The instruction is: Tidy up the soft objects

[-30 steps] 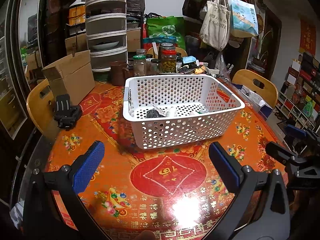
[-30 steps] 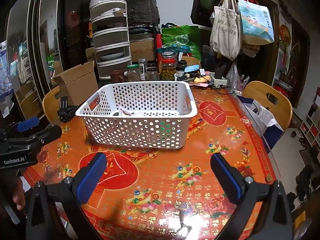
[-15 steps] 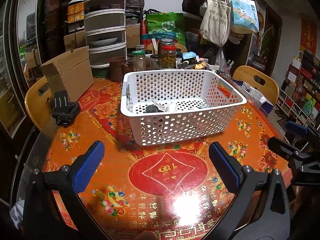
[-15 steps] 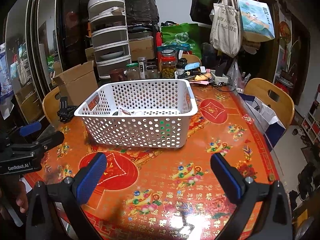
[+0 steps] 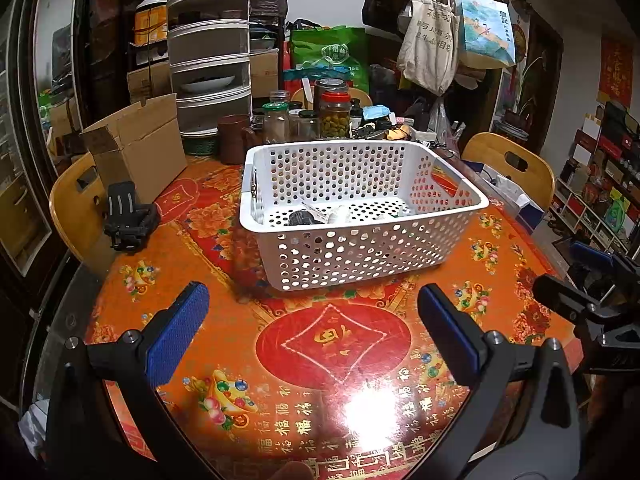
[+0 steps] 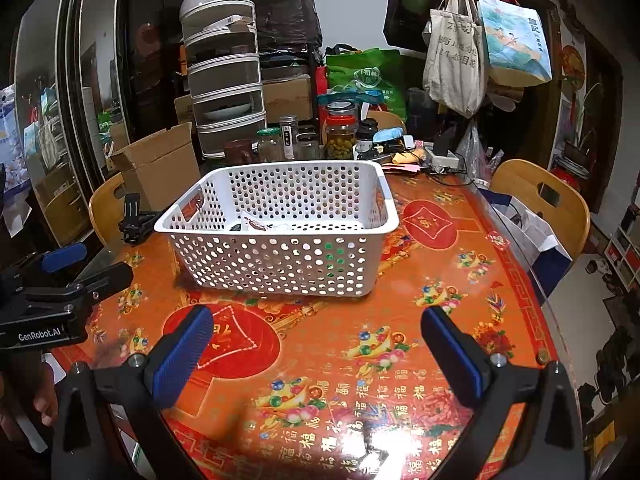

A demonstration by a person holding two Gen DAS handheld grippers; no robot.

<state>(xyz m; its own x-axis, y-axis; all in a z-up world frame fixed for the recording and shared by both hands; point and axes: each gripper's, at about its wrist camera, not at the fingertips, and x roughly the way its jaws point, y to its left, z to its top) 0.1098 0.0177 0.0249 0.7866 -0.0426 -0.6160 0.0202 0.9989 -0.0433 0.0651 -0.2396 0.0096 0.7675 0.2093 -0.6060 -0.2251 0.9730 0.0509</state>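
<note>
A white perforated basket stands on the round red-and-orange table; it also shows in the right wrist view. A few small soft items lie on its floor, mostly hidden by the walls. My left gripper is open and empty, held back from the basket's near wall. My right gripper is open and empty, also short of the basket. The right gripper shows at the right edge of the left wrist view; the left one shows at the left edge of the right wrist view.
A black clamp-like device lies left of the basket. An open cardboard box, jars and stacked drawers crowd the far table edge. Wooden chairs stand around; hanging bags are behind.
Both grippers have drawn back and risen slightly, so the basket sits a little farther and higher in both views. The jaws stay open and empty.
</note>
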